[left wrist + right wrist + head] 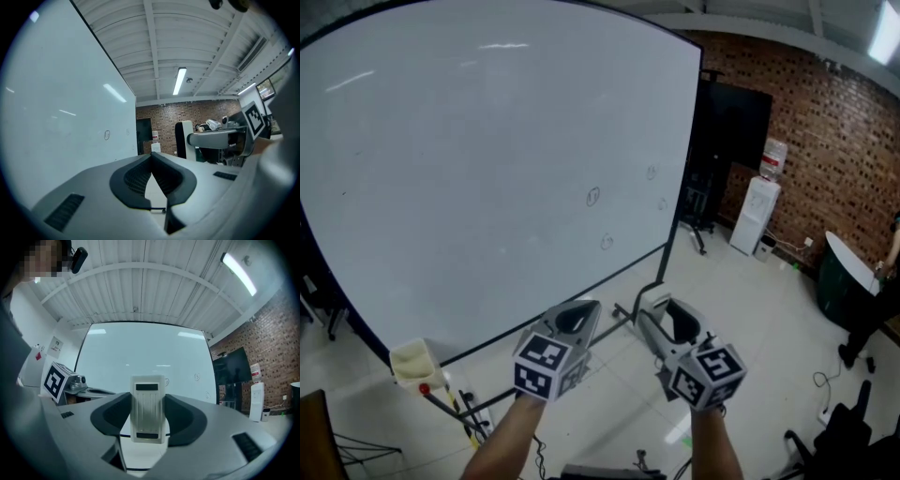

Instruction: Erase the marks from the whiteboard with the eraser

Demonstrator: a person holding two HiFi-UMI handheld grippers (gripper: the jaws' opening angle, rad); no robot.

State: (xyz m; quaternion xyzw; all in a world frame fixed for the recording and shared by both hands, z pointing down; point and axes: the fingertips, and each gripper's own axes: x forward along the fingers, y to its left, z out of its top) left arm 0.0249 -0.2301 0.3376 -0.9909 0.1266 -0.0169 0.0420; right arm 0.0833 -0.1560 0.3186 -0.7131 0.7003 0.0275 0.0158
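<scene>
Person faces whiteboard [487,159], both grippers held low near its bottom edge, not touching it. Right gripper [147,397]: fingers clamped on white eraser [147,423], upright between them. Left gripper [151,155]: fingers closed tip to tip, nothing held. Few small circled marks [592,196] toward board's right edge. Brick wall [825,141] beyond board.

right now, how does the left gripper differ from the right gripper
Left gripper: jaws closed tip to tip; right gripper: jaws held apart by the eraser. The left gripper is empty; the right gripper carries the eraser. Both are off the whiteboard, not touching it.
</scene>
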